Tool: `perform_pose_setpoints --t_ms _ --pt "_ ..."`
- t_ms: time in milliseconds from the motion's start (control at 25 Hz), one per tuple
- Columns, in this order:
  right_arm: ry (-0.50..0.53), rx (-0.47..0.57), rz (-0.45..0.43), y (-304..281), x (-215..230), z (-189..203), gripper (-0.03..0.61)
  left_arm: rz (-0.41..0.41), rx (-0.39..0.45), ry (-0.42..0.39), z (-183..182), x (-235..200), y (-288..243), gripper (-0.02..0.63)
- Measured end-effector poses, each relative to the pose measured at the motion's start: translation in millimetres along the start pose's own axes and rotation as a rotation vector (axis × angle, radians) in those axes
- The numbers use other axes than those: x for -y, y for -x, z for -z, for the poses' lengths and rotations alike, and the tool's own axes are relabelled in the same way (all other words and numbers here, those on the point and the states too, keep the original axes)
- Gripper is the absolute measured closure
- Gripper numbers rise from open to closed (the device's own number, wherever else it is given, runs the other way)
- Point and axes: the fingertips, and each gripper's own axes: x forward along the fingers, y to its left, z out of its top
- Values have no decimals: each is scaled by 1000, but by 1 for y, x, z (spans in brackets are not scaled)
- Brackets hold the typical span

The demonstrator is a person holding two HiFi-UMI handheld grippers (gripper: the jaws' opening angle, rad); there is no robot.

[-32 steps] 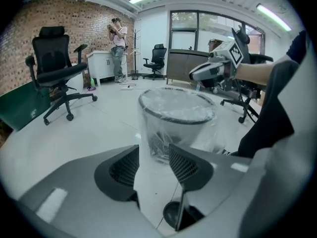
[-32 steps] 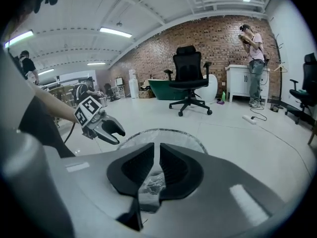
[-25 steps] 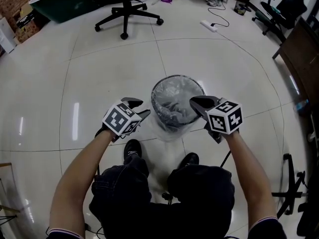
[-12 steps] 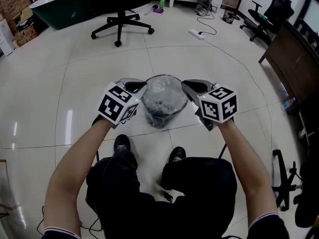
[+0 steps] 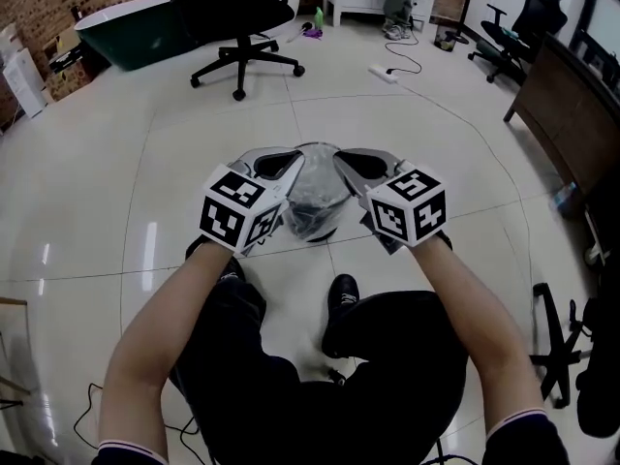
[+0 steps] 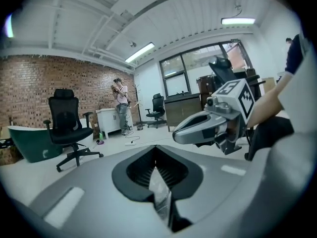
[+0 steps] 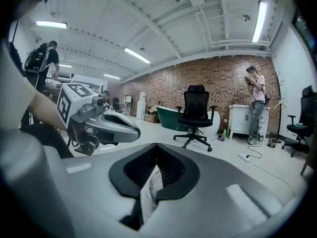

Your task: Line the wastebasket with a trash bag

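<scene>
The dark mesh wastebasket (image 5: pixel 312 213) stands on the floor just beyond my feet, partly hidden by both grippers. A clear trash bag (image 5: pixel 312 187) hangs into it between them. My left gripper (image 5: pixel 283 166) is raised over the basket's left rim and shut on a strip of the bag's film (image 6: pixel 161 195). Level with it, over the right rim, my right gripper (image 5: pixel 351 163) pinches another fold of the bag (image 7: pixel 148 192). In each gripper view the other gripper shows close by: right gripper (image 6: pixel 181 133), left gripper (image 7: pixel 133 133).
A black office chair (image 5: pixel 237 17) and a green tub (image 5: pixel 126 22) stand at the back left. A power strip with its cord (image 5: pixel 383 73) lies on the tiled floor behind the basket. A brown desk (image 5: pixel 572 114) runs along the right. A person (image 7: pixel 255 103) stands by the far wall.
Both grippers have risen from beside the basket's rim and drawn closer together above it, lifting the bag's film. The left jaws, open a second ago, are now closed on the bag.
</scene>
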Motion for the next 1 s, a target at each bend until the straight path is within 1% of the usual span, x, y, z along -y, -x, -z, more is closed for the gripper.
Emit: perform_pose_setpoints --t_ms 160,320,520,800,1000 --pt "2 38 -12 16 -13 3 577 -19 5 7 5 19 8 603" --pt "12 19 -39 24 -25 18 577 -24 3 22 11 35 10 603" --pt "2 27 -48 36 -26 24 577 -20 -5 17 15 56 9 603" --pt "9 25 -68 44 -32 28 577 -38 15 57 13 63 13 603" --pt "18 28 -72 48 -35 28 578 -44 20 61 12 66 15 603"
